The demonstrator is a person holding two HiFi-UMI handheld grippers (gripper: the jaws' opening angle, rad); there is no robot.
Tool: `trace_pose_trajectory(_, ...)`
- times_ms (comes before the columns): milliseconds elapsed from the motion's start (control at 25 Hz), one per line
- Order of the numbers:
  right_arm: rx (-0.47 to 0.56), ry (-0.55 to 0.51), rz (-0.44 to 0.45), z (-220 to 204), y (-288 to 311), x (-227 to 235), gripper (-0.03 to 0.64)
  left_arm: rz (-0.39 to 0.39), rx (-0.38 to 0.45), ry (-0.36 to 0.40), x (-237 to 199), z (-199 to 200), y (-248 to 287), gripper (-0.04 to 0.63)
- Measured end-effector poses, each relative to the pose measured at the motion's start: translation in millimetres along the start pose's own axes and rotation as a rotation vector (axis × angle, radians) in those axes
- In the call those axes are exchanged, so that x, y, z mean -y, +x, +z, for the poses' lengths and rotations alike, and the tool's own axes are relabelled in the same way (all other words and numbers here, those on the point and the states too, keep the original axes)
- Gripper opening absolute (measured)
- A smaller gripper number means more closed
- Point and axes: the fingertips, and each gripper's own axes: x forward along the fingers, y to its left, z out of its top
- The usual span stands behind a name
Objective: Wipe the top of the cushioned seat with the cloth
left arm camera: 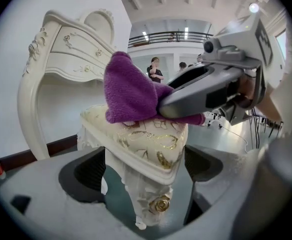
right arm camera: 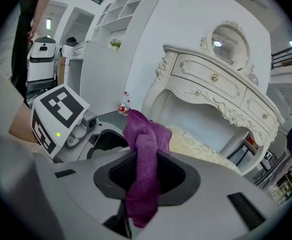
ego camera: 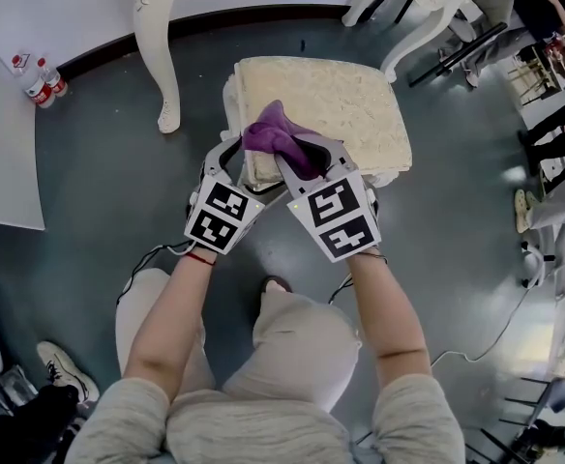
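Grey floor [ego camera: 99, 191]: carries the cream cushioned seat [ego camera: 350, 114], a white dressing table [ego camera: 157, 56] just behind it, and two water bottles [ego camera: 43, 80] well apart, by the wall. Seat top: purple cloth [ego camera: 278, 138], bunched, touching the near left corner.

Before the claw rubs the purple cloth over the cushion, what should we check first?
1. Right claw shut on the cloth: ok.
2. Cloth touching the seat: ok, it rests on the near corner.
3. Left claw steadying the seat: cannot tell. Its jaws stand apart round the corner, but whether they press on it is unclear.
4. Seat top free of other things: ok.
5. Table leg out of the wiping path: ok, it stands beside the seat.
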Motion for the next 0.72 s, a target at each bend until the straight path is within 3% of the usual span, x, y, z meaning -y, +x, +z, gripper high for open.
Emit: trace_pose_trajectory(720, -0.101, 0.175, -0.241, -85, -37, 118, 0.100, 0.004, 0.013, -0.001, 2, 3, -3, 0.508)
